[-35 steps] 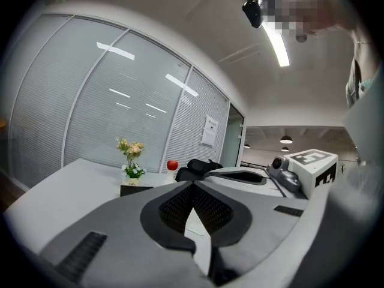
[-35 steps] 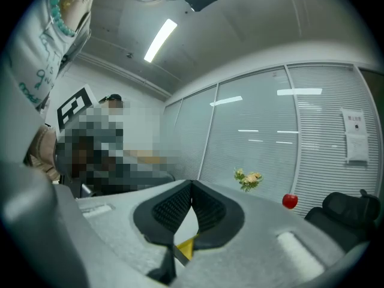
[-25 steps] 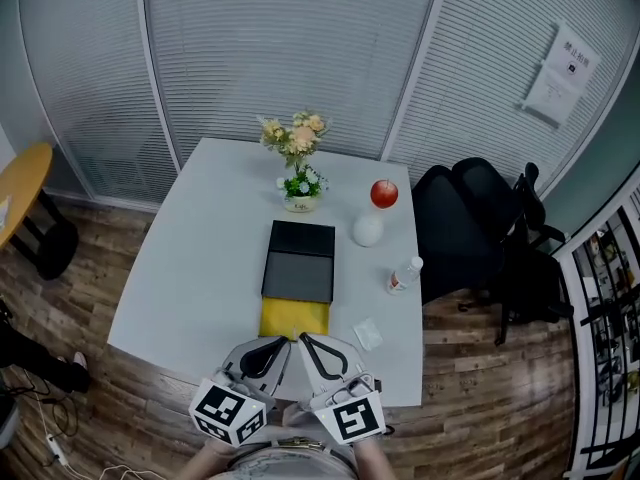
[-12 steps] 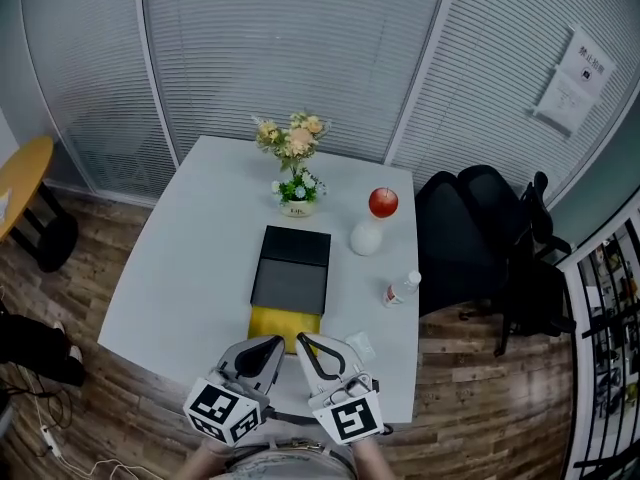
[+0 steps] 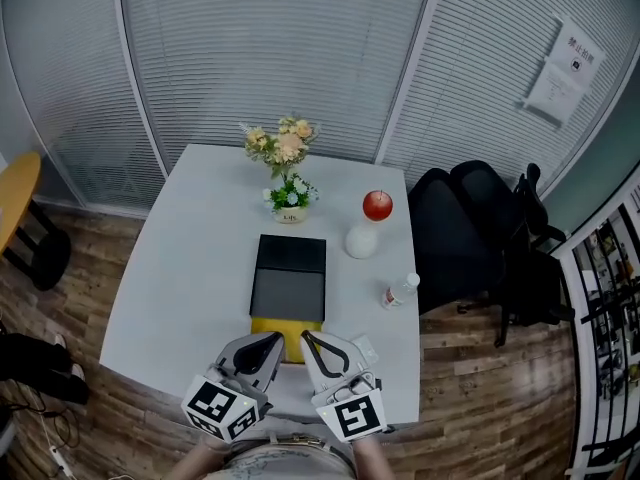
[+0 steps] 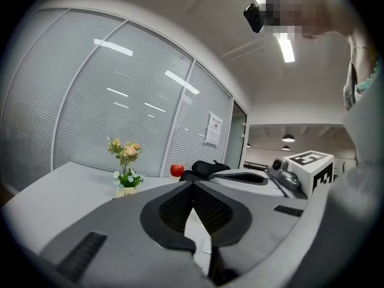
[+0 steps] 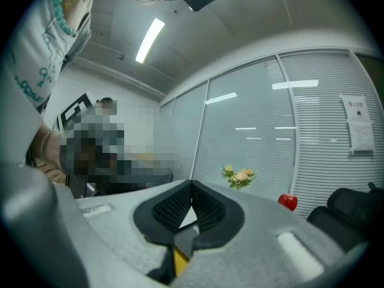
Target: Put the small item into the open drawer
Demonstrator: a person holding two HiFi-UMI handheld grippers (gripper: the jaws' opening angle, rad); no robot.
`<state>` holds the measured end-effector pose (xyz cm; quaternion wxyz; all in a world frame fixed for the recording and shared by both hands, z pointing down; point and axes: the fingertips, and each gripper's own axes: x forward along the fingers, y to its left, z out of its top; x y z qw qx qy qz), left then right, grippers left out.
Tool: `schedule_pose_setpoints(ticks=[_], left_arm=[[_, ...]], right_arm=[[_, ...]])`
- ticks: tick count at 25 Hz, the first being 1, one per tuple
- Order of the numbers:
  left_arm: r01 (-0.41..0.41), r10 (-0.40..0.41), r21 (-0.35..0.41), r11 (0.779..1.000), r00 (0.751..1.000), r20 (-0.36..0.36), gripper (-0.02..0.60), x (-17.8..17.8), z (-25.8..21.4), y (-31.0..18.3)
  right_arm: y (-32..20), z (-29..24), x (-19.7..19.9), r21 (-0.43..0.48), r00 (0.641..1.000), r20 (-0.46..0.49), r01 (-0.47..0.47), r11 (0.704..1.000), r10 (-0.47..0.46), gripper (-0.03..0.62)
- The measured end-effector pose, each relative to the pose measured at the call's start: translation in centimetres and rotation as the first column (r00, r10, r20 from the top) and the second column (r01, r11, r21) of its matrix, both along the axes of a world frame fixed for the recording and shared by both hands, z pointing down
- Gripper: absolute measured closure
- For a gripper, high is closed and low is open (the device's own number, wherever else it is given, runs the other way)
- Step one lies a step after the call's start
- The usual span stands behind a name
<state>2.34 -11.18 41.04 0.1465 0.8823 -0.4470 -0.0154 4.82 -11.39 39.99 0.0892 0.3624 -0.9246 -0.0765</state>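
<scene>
Head view: the left gripper and right gripper are held at the near edge of the table, each with jaws pressed together on nothing. The yellow drawer is seen open at their 12 o'clock, pulled out of the black box. The small packet lies on the table at 3 o'clock of the right gripper. For a clean pickup, the right jaws are best opened first, then lowered astride the packet.
</scene>
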Motion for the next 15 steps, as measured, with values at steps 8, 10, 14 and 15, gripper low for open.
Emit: schedule_pose_setpoints(ticks=[8,10,14,15], left_arm=[[-0.068,0.068,0.004,0.998,0.997,0.038,0.584,-1.4,0.3,-0.9],[-0.077,0.077,0.004,0.997,0.996,0.049,0.584,-1.6,0.4,-1.0],[-0.099,0.099,-0.001,0.995,0.995,0.026,0.584,-1.9,0.4,-0.9],[-0.102,0.102,0.0,0.995,0.994,0.024,0.584,-2.0,0.4,-1.0]], right_arm=[[-1.1,0.4,-1.2,0.008,0.996,-0.04,-0.074,0.997,0.074,0.591],[-1.2,0.7,-1.5,-0.001,0.996,-0.043,-0.083,0.997,0.083,0.591],[-1.2,1.0,-2.1,-0.022,0.995,-0.036,-0.092,0.996,0.091,0.591],[-1.3,1.1,-2.3,-0.024,0.995,-0.039,-0.093,0.995,0.092,0.591]])
